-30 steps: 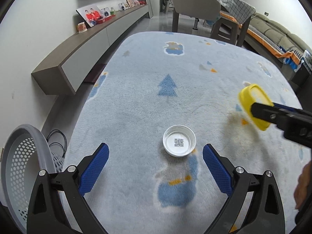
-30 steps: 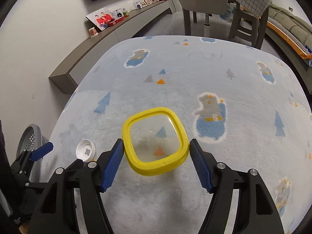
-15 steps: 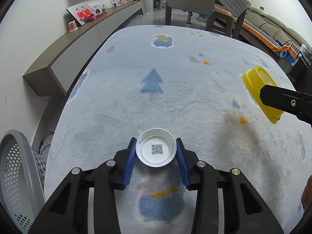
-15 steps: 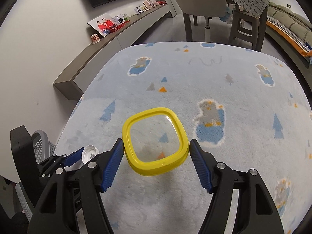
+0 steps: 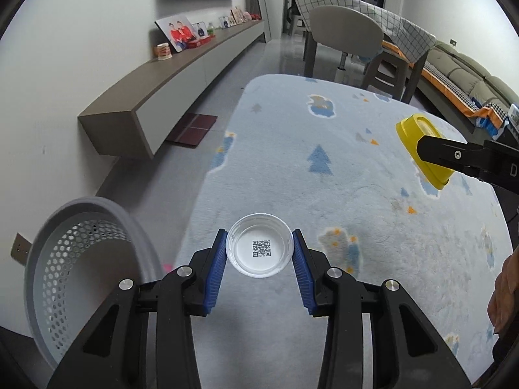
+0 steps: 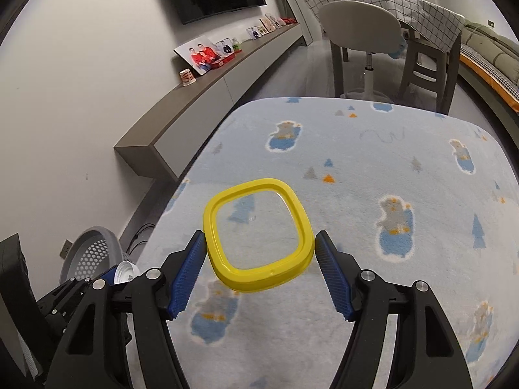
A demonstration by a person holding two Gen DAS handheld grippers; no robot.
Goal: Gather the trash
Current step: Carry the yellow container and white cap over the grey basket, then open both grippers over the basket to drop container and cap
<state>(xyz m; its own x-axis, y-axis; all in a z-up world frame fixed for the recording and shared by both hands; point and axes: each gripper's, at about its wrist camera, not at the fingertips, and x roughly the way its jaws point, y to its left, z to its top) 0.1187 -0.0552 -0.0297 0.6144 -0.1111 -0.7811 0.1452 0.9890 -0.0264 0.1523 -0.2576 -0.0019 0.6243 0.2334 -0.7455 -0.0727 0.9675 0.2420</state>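
Note:
My left gripper (image 5: 259, 248) is shut on a round white lid (image 5: 259, 249) with a QR code inside it, held above the edge of the pale blue patterned rug (image 5: 324, 194). A grey perforated basket (image 5: 81, 259) stands on the floor just left of that gripper. My right gripper (image 6: 261, 243) is shut on a yellow square lid (image 6: 259, 283) with a clear middle, lifted over the rug. The left wrist view shows the yellow lid (image 5: 418, 149) at the far right. From the right wrist view, the white lid (image 6: 125, 272) and the basket (image 6: 94, 253) appear at lower left.
A long low cabinet (image 5: 155, 97) with photo frames and a cup runs along the left wall. A chair (image 5: 343, 39) and a cloth-covered table stand beyond the rug, and a sofa (image 5: 464, 74) lines the right side. A hand (image 5: 504, 291) shows at the right edge.
The left gripper closed on the white lid on the rug, lifted it, and swung left towards the grey basket. The right gripper rose with the yellow lid still in its jaws.

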